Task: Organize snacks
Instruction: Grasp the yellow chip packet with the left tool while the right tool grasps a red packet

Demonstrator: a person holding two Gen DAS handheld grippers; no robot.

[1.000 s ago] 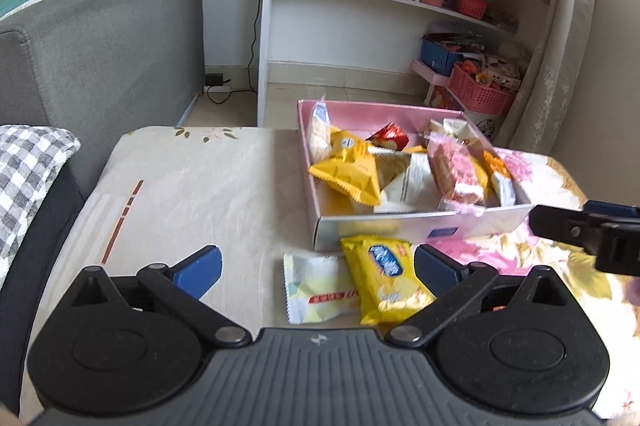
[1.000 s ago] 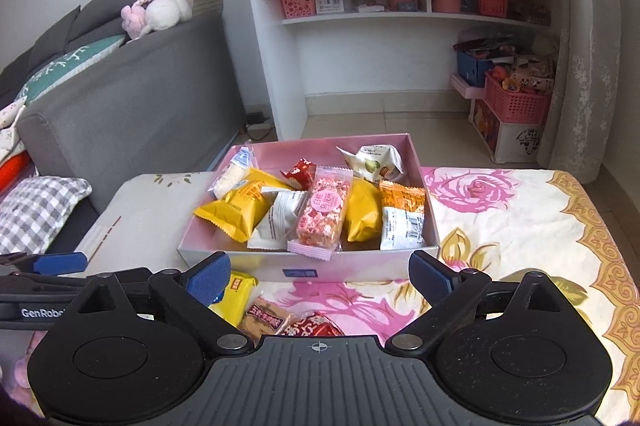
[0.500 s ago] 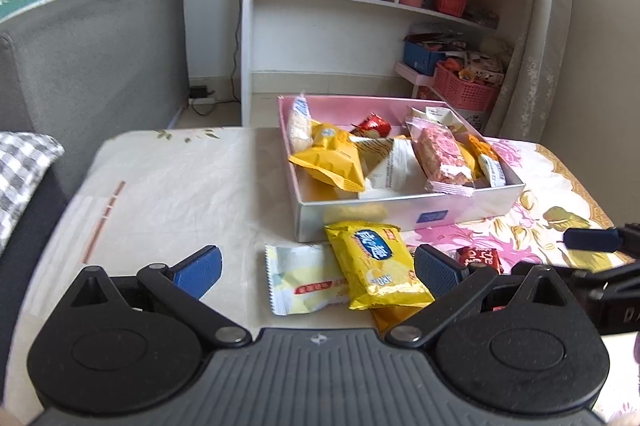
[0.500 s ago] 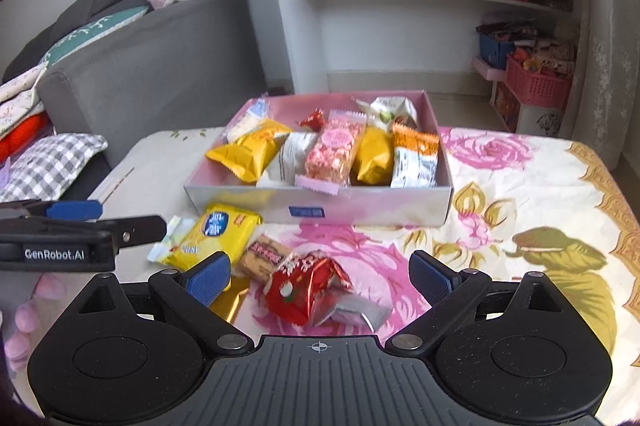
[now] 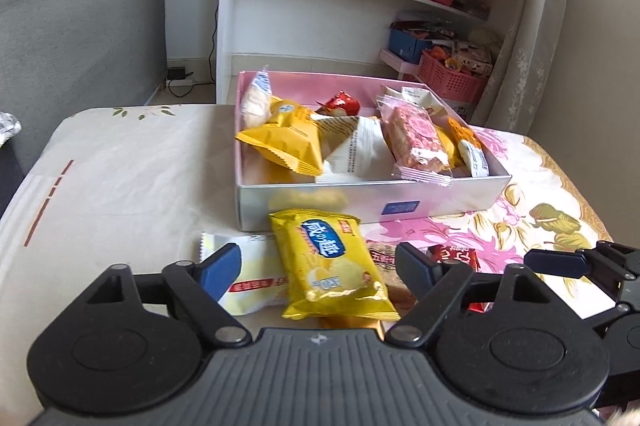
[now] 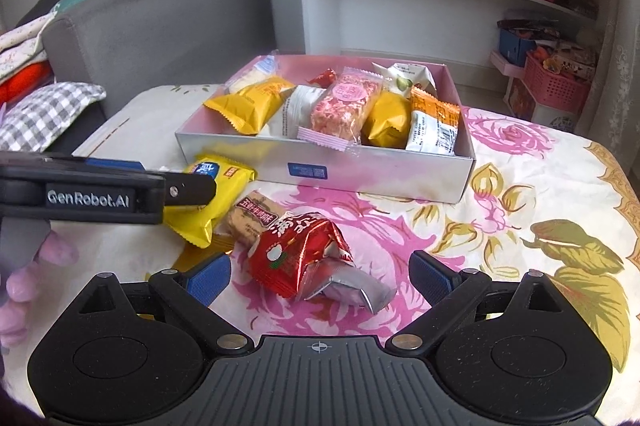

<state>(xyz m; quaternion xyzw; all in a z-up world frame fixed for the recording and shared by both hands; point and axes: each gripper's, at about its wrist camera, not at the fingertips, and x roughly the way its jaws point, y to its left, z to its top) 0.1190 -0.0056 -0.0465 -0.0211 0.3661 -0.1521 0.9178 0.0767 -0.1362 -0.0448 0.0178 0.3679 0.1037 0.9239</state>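
Observation:
A pink box (image 5: 452,196) (image 6: 376,176) holds several snack packets. In front of it lie loose snacks: a yellow chip packet (image 5: 332,262) (image 6: 208,198), a white packet (image 5: 256,282), a brown biscuit packet (image 6: 252,220) and a red packet (image 6: 300,254) (image 5: 460,256). My left gripper (image 5: 320,270) is open, its fingers on either side of the yellow packet and above it; it also shows in the right wrist view (image 6: 188,190). My right gripper (image 6: 320,278) is open around the red packet, close above it; it shows at the right edge of the left wrist view (image 5: 560,262).
The table wears a floral cloth (image 6: 540,194). A grey sofa (image 5: 80,26) with a checked cushion (image 6: 44,114) stands to the left. A white shelf unit (image 5: 360,6) and pink baskets (image 5: 452,78) stand behind the table.
Both grippers have pulled back from the box and lowered toward the loose snacks in front of it. The yellow and red packets now sit between the open fingers.

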